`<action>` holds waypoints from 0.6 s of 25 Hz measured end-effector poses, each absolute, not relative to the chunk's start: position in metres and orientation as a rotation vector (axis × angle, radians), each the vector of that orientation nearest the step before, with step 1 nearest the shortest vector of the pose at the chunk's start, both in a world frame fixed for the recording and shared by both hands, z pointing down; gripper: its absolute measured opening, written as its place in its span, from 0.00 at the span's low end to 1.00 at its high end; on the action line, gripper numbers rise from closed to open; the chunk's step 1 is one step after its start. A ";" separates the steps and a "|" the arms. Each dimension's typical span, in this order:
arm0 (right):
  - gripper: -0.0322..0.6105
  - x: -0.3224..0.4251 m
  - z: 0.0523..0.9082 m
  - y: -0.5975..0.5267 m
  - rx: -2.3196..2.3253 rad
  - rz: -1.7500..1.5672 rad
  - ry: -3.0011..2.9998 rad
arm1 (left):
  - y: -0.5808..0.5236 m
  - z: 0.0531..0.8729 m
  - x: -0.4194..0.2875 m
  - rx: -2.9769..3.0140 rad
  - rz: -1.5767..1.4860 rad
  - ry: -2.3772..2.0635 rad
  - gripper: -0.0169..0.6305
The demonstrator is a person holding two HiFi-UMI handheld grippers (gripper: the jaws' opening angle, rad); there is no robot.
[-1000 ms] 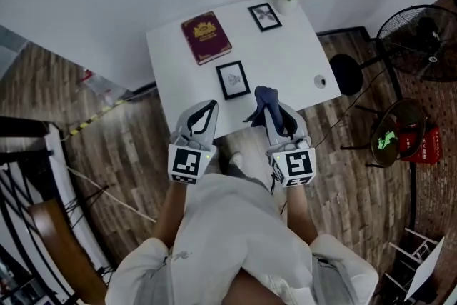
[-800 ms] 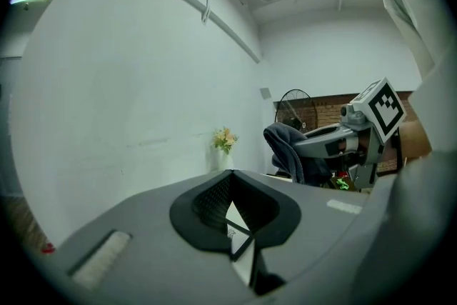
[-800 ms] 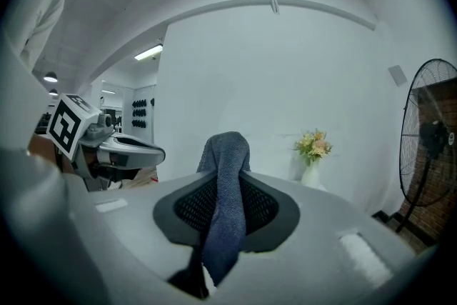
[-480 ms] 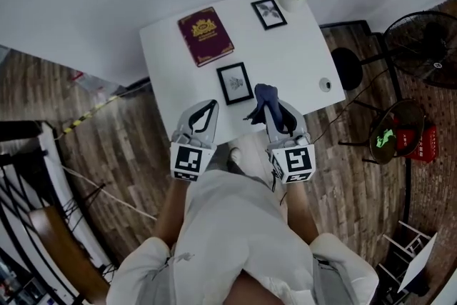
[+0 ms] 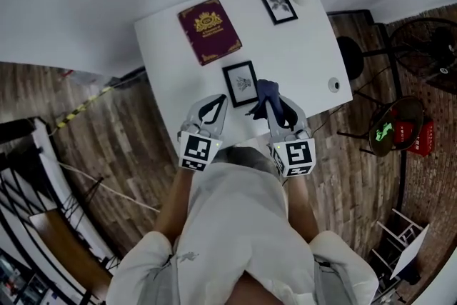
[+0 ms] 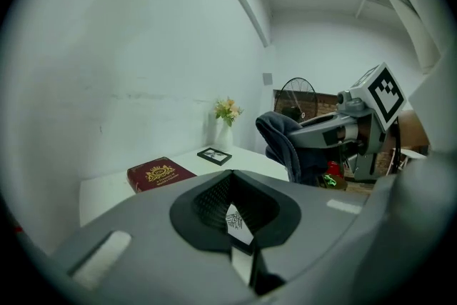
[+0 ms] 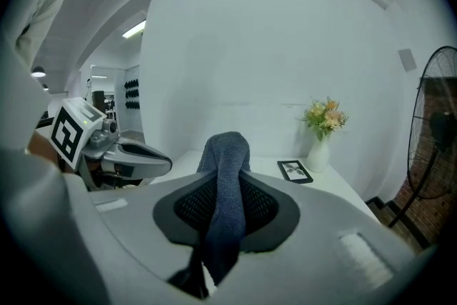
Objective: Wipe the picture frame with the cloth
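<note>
The person's right gripper (image 5: 277, 105) has its jaws clamped on the soft dark blue-grey cloth (image 5: 265, 91). It flops limp over the tips, so it'll probably bunch up rather than press flat. The left gripper (image 5: 216, 105) is closed with nothing in it. The small black-framed picture (image 5: 240, 82) lies flat on the white table (image 5: 307, 53), just ahead of both. It looks light and glassy and will likely slide, so pinning an edge seems smart.
</note>
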State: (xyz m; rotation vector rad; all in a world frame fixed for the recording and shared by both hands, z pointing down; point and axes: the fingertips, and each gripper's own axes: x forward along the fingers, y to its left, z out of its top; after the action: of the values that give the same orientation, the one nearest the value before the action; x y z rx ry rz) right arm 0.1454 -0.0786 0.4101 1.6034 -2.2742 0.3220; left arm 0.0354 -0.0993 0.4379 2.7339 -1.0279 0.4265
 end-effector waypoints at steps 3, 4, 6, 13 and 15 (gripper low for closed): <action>0.16 0.144 0.419 -0.086 1.605 0.340 -2.250 | -0.106 0.450 0.036 2.715 0.432 -0.998 0.06; 0.16 0.144 0.421 -0.088 1.603 0.344 -2.244 | -0.108 0.453 0.036 2.710 0.435 -0.990 0.06; 0.16 0.144 0.427 -0.091 1.596 0.353 -2.231 | -0.111 0.461 0.037 2.701 0.441 -0.974 0.06; 0.16 0.144 0.452 -0.104 1.536 0.394 -2.199 | -0.118 0.491 0.042 2.661 0.490 -0.934 0.06; 0.16 0.144 0.460 -0.107 1.508 0.410 -2.197 | -0.121 0.500 0.044 2.646 0.512 -0.930 0.06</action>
State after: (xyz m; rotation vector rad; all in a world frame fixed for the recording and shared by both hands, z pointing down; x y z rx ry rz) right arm 0.1438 -0.1072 0.4602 1.5084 -2.1965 0.4097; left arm 0.0437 -0.1205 0.4999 2.6464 -0.9301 0.5119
